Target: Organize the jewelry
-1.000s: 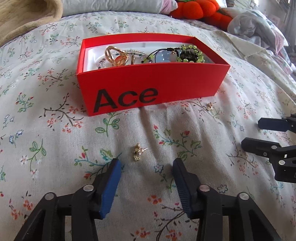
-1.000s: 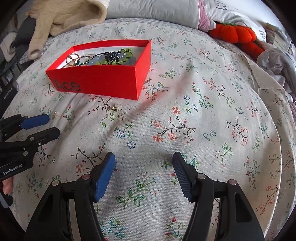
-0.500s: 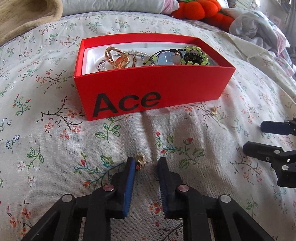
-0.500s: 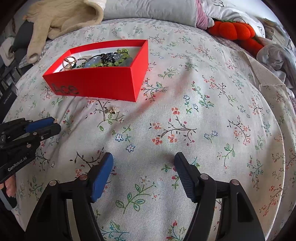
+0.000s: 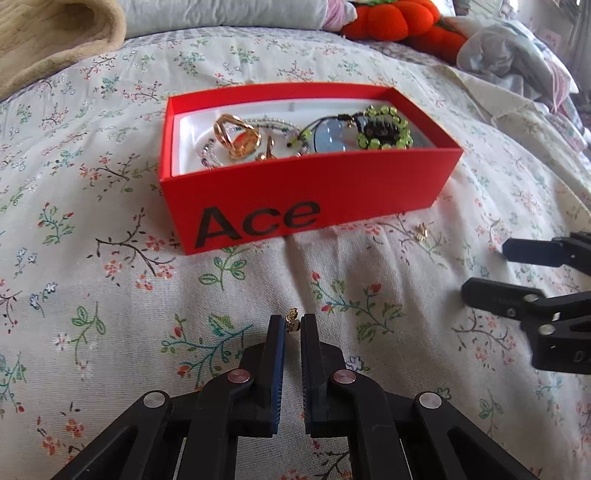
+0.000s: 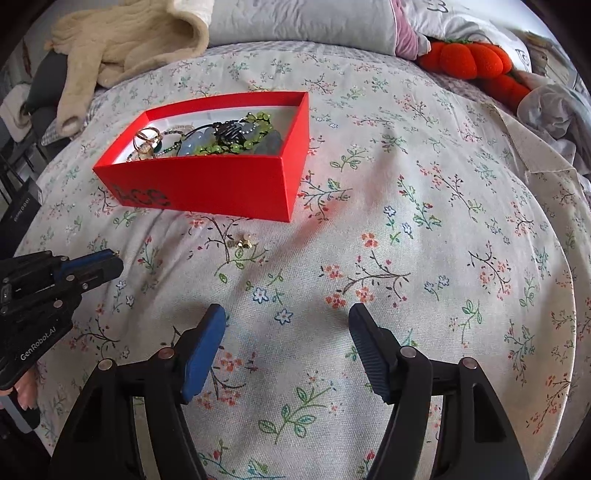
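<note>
Setting: home bedroom. Work surface is a bed with a floral-print bedspread (image 6: pixel 424 221). Grey pillow (image 6: pixel 303 22) and orange pumpkin plush (image 6: pixel 469 59) at far edge; cream knit garment (image 6: pixel 122 40) at far-left corner; crumpled clothing (image 5: pixel 517 55) far right.

A bed is covered by a pale floral bedspread (image 6: pixel 424 258), printed with small red and blue flowers, green leaves and dark twigs. A cream knitted garment (image 6: pixel 122 44) is draped at the far left edge, and a grey pillow (image 6: pixel 303 22) is laid along the head of the bed. An orange pumpkin-shaped plush (image 6: pixel 469 59) is set beside it, with crumpled grey cloth (image 5: pixel 517 62) heaped at the right. Daylight is cast across the fabric from the right.
</note>
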A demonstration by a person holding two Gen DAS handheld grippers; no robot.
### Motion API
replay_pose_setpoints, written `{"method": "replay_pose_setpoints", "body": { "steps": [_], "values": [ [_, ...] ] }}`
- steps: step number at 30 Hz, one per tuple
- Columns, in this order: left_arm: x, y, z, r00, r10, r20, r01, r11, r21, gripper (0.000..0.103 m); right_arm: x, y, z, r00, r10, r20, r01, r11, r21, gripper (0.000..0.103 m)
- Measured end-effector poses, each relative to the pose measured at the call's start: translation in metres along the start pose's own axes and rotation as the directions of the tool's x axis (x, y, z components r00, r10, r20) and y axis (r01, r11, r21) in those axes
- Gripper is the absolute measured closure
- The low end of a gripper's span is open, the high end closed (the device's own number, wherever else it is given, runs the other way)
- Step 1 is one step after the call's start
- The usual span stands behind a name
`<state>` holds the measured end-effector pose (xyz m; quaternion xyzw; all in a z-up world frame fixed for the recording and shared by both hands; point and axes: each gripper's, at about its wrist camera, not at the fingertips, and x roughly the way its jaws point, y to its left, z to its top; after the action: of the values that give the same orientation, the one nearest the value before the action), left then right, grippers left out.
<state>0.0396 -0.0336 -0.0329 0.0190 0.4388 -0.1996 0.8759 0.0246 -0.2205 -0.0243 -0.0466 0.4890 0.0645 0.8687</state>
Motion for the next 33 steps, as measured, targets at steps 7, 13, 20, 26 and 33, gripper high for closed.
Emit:
{"method": "replay_pose_setpoints", "body": {
  "steps": [7,13,20,26,33],
  "values": [
    [-0.008,0.008,0.002,1.000,-0.006,0.005,0.006,1.000,-0.031,0.100,0.019,0.011,0.015,1.000,0.013,0.008,-0.013,0.999,-0.036,0.031],
    [-0.007,0.018,-0.001,1.000,-0.024,-0.014,0.023,0.997,-0.068,0.100,0.026,0.012,0.025,0.999,0.036,0.021,-0.035,0.999,-0.039,0.034],
    [-0.011,0.028,0.000,0.999,-0.029,-0.014,0.028,0.994,-0.104,0.100,0.028,0.018,0.032,0.997,0.071,0.030,-0.068,0.995,-0.072,0.058],
    [-0.012,0.030,0.000,0.999,-0.029,-0.014,0.027,0.993,-0.115,0.100,0.031,0.020,0.038,0.996,0.085,0.026,-0.083,0.994,-0.069,0.073],
    [-0.012,0.036,0.000,1.000,-0.018,-0.024,0.015,0.990,-0.137,0.100,0.031,0.026,0.039,0.995,0.095,0.016,-0.093,0.992,-0.083,0.091]
  ]
}}
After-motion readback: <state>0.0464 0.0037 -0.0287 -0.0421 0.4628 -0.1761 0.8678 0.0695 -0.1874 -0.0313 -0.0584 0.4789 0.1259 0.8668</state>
